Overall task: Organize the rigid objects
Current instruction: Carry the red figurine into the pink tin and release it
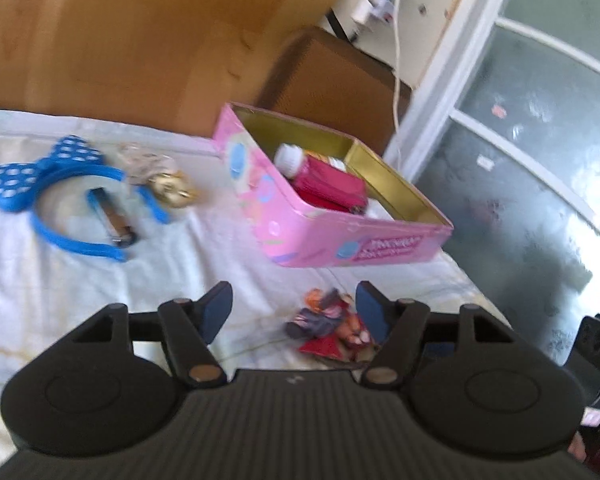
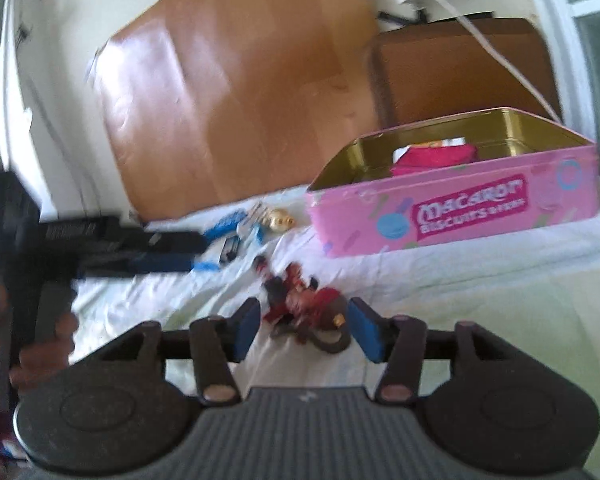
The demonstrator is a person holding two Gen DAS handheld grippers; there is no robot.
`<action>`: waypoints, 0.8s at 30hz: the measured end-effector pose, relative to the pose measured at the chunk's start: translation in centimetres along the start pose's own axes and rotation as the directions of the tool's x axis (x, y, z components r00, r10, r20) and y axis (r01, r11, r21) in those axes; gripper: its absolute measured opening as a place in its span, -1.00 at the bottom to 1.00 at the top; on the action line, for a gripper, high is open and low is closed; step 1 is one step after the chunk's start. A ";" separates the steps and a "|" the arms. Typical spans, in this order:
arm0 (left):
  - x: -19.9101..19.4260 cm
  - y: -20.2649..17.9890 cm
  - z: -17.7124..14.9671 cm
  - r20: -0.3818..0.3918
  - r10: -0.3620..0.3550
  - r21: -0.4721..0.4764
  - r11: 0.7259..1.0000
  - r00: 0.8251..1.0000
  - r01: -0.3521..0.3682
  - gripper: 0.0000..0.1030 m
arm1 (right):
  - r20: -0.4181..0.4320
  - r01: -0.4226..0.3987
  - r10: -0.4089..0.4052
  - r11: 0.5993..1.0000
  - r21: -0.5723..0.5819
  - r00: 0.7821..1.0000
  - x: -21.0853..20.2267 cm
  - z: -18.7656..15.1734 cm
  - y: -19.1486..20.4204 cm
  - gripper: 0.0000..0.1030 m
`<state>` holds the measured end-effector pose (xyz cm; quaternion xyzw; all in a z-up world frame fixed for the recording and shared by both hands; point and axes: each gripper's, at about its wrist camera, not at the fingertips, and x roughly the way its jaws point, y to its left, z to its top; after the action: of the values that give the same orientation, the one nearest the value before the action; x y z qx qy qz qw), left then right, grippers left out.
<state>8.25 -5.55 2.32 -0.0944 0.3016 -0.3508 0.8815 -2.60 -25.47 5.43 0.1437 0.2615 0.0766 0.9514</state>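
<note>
Partly done — red case and white-capped bottle (image 1: 290, 159) already in the pink tin (image 1: 260, 200), with headband (image 1: 60, 200), gold trinket (image 1: 172, 190), lighter (image 1: 114, 220) and figurine (image 2: 300, 312) left on the sheet, both grippers — left (image 1: 296, 312), right (image 2: 304, 330) — agape and empty.

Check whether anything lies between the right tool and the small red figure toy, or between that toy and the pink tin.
Nothing visible does. The right tool is open around the figure toy, and only bare white cloth separates the toy from the open pink tin.
</note>
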 end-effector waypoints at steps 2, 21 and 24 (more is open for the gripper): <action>1.1 -1.1 -0.2 -0.024 -0.005 0.036 0.999 1.000 0.006 0.36 | -0.035 0.003 -0.006 0.998 -0.069 0.999 0.9 0.1 0.7 0.10; 3.2 -5.1 4.7 0.059 -0.087 0.182 0.980 0.995 0.075 -0.49 | 0.094 0.090 -0.070 0.968 -0.236 0.993 2.6 4.0 1.9 0.08; 4.4 -5.8 7.2 0.086 -0.091 0.209 0.975 0.992 0.071 -0.48 | 0.150 0.132 -0.097 0.961 -0.244 0.984 3.4 6.3 1.3 0.08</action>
<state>11.83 -13.13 8.19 -0.0315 0.2173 -0.4110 0.8848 3.47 -24.97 9.43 0.0106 0.1914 0.0442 0.9805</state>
